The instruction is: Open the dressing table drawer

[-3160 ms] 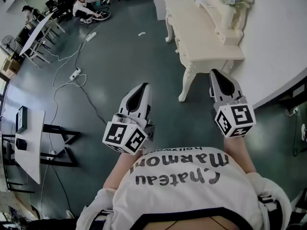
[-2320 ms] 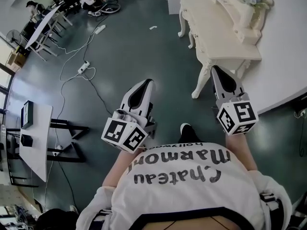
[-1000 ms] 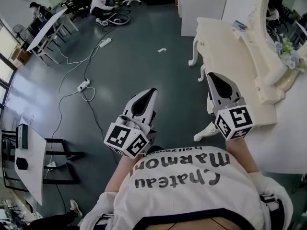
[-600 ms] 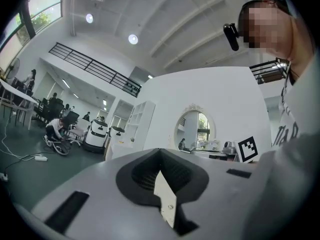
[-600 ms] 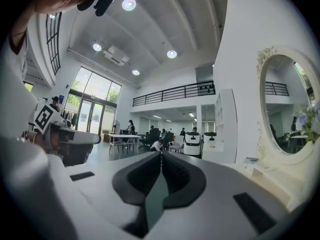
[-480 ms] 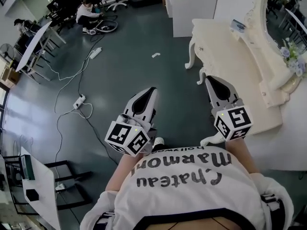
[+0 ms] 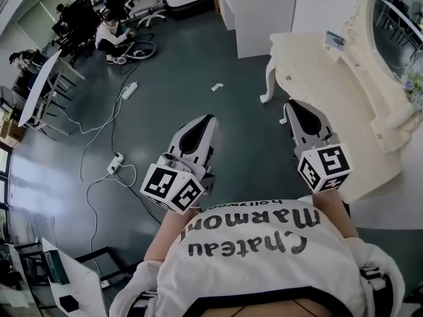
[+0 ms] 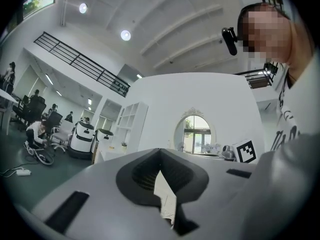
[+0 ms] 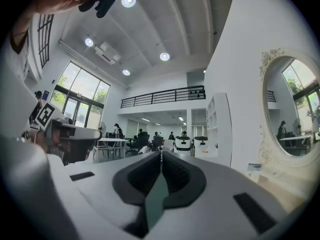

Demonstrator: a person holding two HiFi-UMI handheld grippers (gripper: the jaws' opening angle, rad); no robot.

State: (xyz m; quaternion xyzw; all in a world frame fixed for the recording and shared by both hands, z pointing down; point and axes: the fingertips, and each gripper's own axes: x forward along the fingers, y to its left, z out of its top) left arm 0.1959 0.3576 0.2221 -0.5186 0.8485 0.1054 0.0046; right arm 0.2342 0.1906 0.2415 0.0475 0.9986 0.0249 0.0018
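Observation:
The cream dressing table stands at the right of the head view, with its oval mirror behind it. Its drawer front runs along the edge that faces the floor and hardly shows from above. My right gripper hovers level just off that edge, jaws shut and empty. My left gripper is held over the dark floor to the left, also shut with nothing in it. In the right gripper view the closed jaws point past the mirror. The left gripper view shows its closed jaws toward the mirror.
A white cabinet stands beyond the table's far end. A power strip with cables and a paper scrap lie on the floor. People sit at desks at the far left. A white desk is at the lower left.
The person has walked up to the dressing table, which has swung from the upper right to alongside the right gripper. Both grippers stay shut in front of the body.

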